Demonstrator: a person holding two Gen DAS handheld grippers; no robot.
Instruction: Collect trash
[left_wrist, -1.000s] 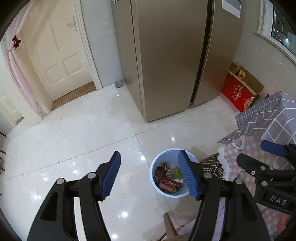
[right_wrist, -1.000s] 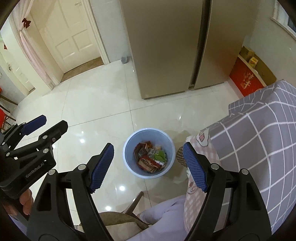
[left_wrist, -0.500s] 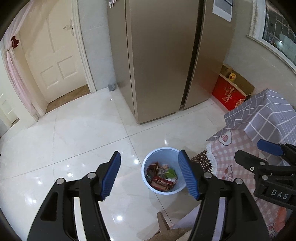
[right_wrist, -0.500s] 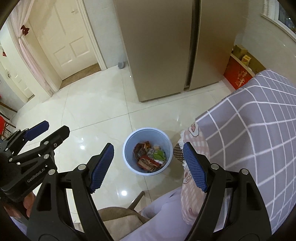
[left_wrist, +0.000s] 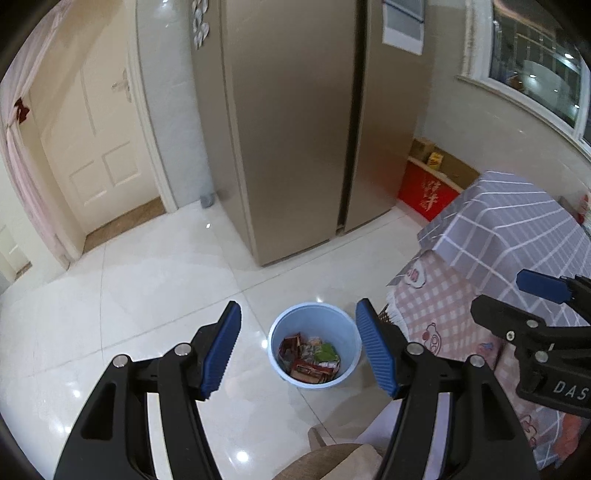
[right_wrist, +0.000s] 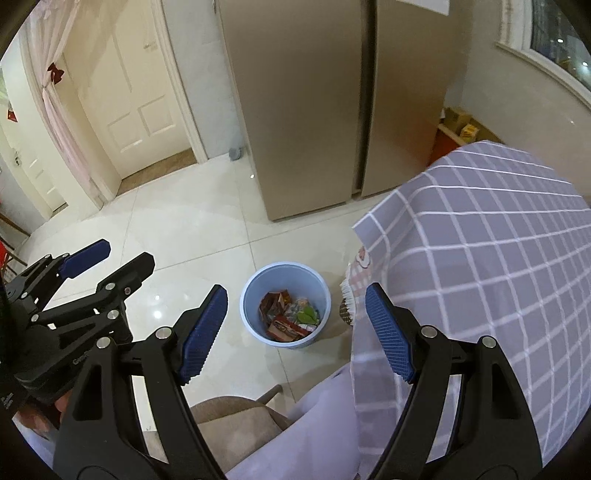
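Both the left gripper (left_wrist: 299, 350) and right gripper (right_wrist: 295, 332) tilt downward above the bin (left_wrist: 284, 328), fingers spread wide, empty.

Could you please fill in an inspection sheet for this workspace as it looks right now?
Surface: glossy white tiled floor, with light reflections.
Job's things: blue bin stands upright on the floor beside the table; wrappers lie inside it.
Clutter: nothing seen loose on the floor.
Grippers: left gripper open, nothing between its fingers; right gripper open, also empty. Both are above the bin, not touching it.
Cables: nothing seen.
Surroundings: table with a grey checked cloth over a pink one, tall fridge, white door, red box by the wall, window, chair at the bottom.
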